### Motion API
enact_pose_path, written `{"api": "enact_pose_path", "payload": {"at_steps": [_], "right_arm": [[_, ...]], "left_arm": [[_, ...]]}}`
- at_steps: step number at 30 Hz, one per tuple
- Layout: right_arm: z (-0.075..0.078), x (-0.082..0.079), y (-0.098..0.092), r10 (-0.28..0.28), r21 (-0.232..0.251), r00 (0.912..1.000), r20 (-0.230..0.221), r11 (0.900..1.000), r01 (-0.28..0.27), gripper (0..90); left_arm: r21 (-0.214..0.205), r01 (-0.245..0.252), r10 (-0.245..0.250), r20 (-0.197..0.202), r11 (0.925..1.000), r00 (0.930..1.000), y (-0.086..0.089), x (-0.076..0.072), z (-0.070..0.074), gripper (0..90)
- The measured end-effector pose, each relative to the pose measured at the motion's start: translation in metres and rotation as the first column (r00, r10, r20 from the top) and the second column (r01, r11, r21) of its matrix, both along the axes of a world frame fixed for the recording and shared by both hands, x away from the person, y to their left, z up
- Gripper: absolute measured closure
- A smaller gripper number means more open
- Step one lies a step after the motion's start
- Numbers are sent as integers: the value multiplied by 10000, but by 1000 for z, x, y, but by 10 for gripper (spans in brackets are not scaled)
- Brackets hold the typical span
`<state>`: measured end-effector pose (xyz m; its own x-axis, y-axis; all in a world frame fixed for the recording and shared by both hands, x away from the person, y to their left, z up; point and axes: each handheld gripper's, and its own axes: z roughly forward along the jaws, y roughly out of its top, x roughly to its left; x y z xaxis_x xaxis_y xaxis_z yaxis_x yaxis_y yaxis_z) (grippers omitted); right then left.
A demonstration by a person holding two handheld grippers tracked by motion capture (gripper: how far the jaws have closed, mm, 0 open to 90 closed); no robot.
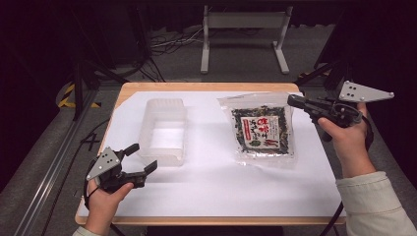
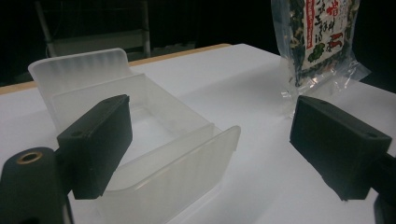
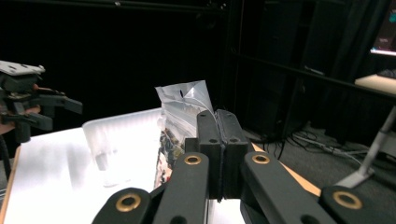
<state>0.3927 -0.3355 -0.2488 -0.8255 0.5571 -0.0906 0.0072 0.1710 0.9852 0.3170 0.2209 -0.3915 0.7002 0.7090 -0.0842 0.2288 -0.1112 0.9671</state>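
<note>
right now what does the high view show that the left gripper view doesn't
High view alone: the whole white-covered table, the grey floor with cables behind it, both hands, and the right tongs shut on the upper right edge of the seaweed packet.
Left gripper view alone: a close look along the left tongs, jaws standing open with nothing between them, aimed at the near wall of the clear plastic container.
Both: the container, open side up, the packet to its right, and the white tabletop.

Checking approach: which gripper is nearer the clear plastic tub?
Left. The left gripper sits open right beside the tub, at its near corner. The right gripper is across the table, shut on the snack bag.
</note>
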Motion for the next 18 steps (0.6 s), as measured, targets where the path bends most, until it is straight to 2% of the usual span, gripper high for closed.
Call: {"api": "enact_pose_path", "payload": {"at_steps": [12,18], "right_arm": [[18,-9,15,445,75,9969,649,9990,-451,900],[24,-10,29,740,105,9943,773,9971,-751,900]], "left_arm": [[-15,134,-134,-4,9999,9999,-11,6,4,133],[3,556,-556,-14,9985,9985,-30,12,7,128]]}}
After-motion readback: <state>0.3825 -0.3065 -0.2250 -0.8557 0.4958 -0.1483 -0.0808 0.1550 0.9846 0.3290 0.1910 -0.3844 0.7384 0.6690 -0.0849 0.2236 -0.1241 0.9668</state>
